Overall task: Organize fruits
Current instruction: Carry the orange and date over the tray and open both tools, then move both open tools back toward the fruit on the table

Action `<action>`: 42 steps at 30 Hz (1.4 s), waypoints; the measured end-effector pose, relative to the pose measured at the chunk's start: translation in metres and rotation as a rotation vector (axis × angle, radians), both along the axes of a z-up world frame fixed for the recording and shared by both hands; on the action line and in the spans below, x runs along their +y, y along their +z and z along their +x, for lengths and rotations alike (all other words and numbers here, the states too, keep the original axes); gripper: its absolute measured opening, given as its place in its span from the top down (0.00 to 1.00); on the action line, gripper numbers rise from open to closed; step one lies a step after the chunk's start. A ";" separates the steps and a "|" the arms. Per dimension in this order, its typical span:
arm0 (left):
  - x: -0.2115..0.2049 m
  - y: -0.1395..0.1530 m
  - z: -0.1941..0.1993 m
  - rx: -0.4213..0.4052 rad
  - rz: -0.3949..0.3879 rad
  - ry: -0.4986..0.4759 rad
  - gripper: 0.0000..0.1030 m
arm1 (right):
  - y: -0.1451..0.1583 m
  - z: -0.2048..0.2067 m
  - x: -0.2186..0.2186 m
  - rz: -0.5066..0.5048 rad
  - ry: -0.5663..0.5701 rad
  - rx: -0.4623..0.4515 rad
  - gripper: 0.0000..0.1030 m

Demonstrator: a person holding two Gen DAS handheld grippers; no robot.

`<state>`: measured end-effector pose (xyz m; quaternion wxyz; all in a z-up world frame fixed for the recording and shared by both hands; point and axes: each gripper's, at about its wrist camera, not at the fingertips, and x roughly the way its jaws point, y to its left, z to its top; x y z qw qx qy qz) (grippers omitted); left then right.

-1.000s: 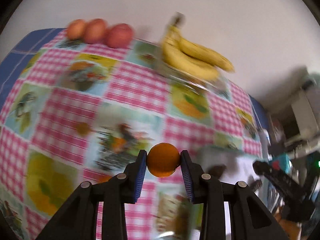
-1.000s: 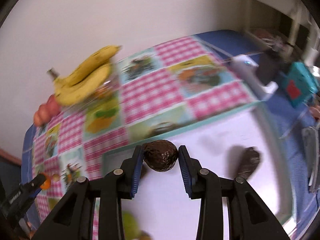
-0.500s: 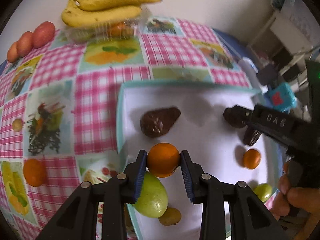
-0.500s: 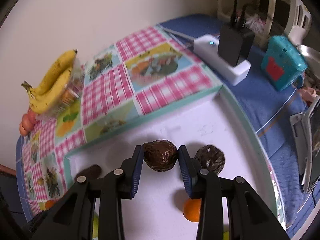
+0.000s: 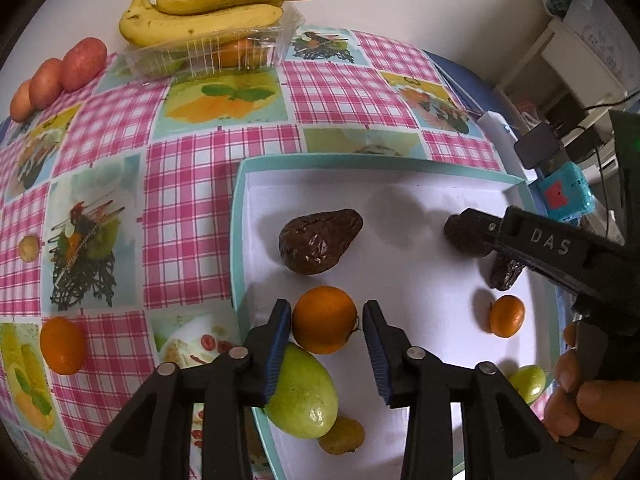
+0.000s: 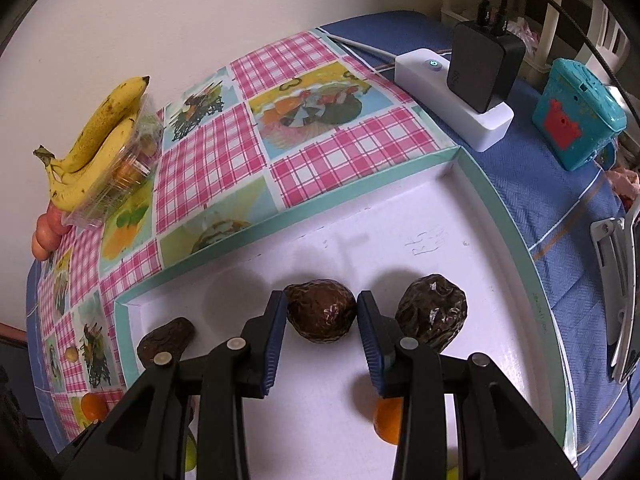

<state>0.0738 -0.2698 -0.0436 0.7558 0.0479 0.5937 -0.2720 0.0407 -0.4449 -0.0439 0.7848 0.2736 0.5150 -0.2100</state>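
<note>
A white tray with a teal rim (image 5: 240, 216) lies on the checked cloth. My left gripper (image 5: 324, 326) stands open around an orange (image 5: 324, 319) that rests on the tray floor, with a small gap at the right pad. A green pear-like fruit (image 5: 308, 394), a dark avocado (image 5: 318, 240), a small orange (image 5: 506, 316) and a green fruit (image 5: 528, 382) also lie in the tray. My right gripper (image 6: 322, 314) is shut on a dark avocado (image 6: 322, 314) just above the tray (image 6: 504, 208), next to another dark avocado (image 6: 434, 314). A third one (image 6: 166, 340) lies at left.
On the cloth lie a banana bunch (image 5: 208, 8) on a clear punnet (image 5: 216, 50), three red fruits (image 5: 60, 74), an orange (image 5: 62, 344) and a small yellow fruit (image 5: 29, 247). A white power strip with a black charger (image 6: 468, 88) and a teal box (image 6: 576, 116) stand right of the tray.
My left gripper swung from the cloth over the tray, lowered the orange onto it and opened. My right gripper carried its avocado to beside the other dark avocado.
</note>
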 end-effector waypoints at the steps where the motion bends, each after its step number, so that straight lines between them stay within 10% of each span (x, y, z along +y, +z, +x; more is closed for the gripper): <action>1: 0.001 0.003 0.001 -0.002 -0.008 0.002 0.51 | 0.000 0.001 0.001 -0.004 0.004 0.004 0.63; 11: 0.038 0.026 0.023 -0.039 -0.015 0.091 0.36 | 0.011 0.006 0.011 -0.036 0.042 -0.005 0.48; 24: 0.171 0.032 0.064 -0.113 0.122 0.459 0.01 | 0.022 0.017 0.050 -0.068 0.109 -0.019 0.19; 42: 0.279 0.060 0.073 -0.281 0.249 0.638 0.00 | 0.045 0.027 0.161 -0.079 0.269 -0.124 0.13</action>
